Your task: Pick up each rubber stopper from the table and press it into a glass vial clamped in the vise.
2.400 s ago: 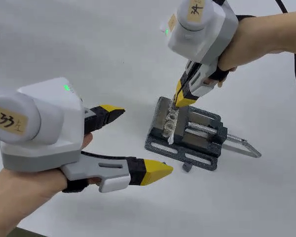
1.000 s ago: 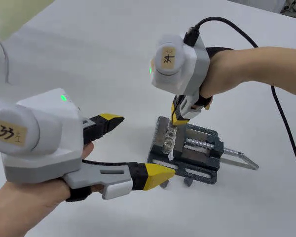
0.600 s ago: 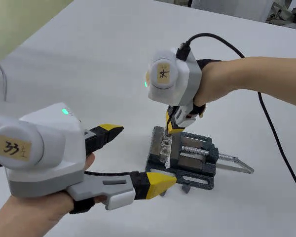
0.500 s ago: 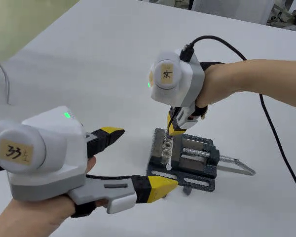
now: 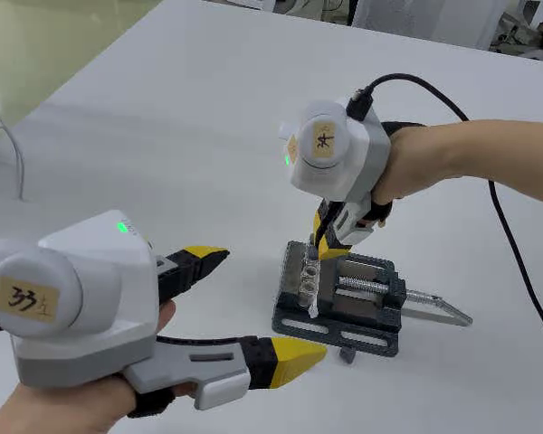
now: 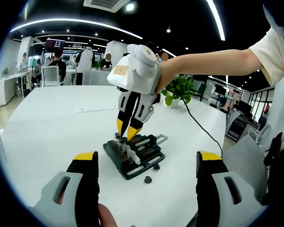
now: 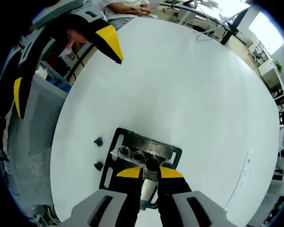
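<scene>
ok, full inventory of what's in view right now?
table: one, white, under everything
vise: one, dark grey, on the table
glass vials: short row, clear, upright in the vise; exact count unclear
loose stoppers: two, dark, on the table beside the vise
cable: one, black, trailing from the right gripper
potted plant: one, green, background
left gripper: white and grey, yellow tips, jaws wide open, beside the vise
right gripper: same colours, tips close together just above the vials
hands: two, one holding each gripper
</scene>
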Demonstrator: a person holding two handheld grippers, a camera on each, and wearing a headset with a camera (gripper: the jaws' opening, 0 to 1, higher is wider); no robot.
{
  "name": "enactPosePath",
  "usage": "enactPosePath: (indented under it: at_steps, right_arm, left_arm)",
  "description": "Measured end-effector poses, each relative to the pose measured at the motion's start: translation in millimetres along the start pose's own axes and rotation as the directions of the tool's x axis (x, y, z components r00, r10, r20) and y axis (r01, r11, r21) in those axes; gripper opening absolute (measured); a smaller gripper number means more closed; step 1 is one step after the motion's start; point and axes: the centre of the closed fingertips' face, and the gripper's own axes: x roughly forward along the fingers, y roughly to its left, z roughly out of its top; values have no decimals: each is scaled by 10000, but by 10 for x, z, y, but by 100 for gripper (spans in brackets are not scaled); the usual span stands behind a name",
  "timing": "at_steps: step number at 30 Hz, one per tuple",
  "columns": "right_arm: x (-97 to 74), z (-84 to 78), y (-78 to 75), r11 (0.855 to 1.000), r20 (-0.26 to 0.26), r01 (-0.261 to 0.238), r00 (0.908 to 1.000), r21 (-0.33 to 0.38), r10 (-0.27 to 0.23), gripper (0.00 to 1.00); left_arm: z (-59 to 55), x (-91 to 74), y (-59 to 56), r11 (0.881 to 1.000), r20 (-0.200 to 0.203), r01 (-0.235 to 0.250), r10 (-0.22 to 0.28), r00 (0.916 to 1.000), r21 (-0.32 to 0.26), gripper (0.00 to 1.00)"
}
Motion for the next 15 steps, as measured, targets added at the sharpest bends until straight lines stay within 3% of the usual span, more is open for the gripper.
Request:
enactPosePath:
  at_steps: [5, 10, 15]
  right_arm:
    - [-57, 8, 81, 9988, 837, 123, 9964, 468, -162, 20]
    - [-30, -8, 142, 9967, 1427, 81, 9896, 804, -196, 42]
    - [-83, 65, 255, 9906, 2405, 195, 9693, 1353, -519, 59]
  left_arm:
    - [-10, 20, -14, 10000, -10, 52, -52, 10000, 4, 83]
    - [-24, 38, -20, 9999, -55, 96, -95, 9999, 38, 83]
    - [-29, 32, -18, 10000, -70, 78, -78, 9999, 60, 83]
